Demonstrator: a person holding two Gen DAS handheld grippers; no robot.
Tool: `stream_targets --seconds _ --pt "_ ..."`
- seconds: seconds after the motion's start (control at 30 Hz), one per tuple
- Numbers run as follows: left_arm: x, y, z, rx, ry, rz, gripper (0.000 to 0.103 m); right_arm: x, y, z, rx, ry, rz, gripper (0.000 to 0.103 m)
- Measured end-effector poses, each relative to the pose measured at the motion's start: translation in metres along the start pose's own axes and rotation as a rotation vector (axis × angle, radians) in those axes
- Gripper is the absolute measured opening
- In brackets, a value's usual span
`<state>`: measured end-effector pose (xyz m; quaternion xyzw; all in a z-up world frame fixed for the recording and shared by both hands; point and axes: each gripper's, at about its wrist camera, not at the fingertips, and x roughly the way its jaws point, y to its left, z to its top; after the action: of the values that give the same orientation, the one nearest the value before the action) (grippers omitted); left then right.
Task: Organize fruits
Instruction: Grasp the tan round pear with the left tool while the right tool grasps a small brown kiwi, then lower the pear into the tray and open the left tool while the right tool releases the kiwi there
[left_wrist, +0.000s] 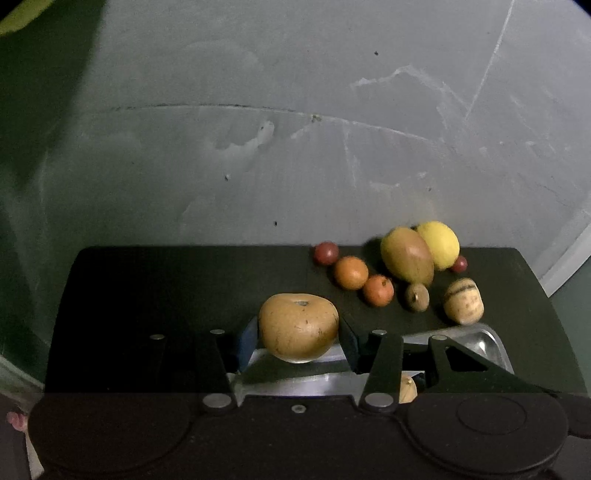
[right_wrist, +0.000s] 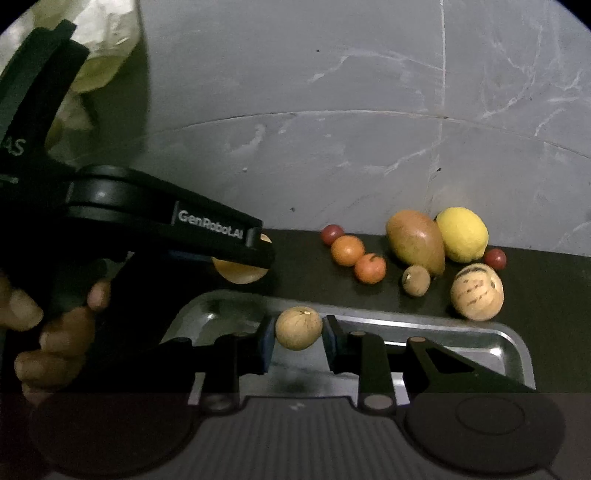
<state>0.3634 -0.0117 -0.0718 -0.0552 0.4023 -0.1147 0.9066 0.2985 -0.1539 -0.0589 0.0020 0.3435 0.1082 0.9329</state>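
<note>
Two grippers each squeeze a fruit in their jaws over the metal tray: the left gripper a brown apple, stem dimple up, the right gripper a small tan fruit, while eight fruits wait behind on the worktop, the mango leaning left.

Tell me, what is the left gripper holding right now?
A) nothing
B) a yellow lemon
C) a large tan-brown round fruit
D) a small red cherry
C: the left gripper is shut on the large tan-brown fruit, held above the metal tray.
</note>
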Motion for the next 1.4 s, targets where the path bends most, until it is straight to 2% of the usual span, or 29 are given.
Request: stream_targets --seconds 0.63,1.4 --pt "-0.033 0.004 -0.06 0.029 0.064 -0.01 0.05 -0.041 0.034 -0.041 -0.026 0.058 0.051 0.031" --pt "-0.037 0.008 -0.073 0.053 0.097 -0.028 0.05 -0.036 0.053 -0.055 -0.038 0.143 0.066 0.031"
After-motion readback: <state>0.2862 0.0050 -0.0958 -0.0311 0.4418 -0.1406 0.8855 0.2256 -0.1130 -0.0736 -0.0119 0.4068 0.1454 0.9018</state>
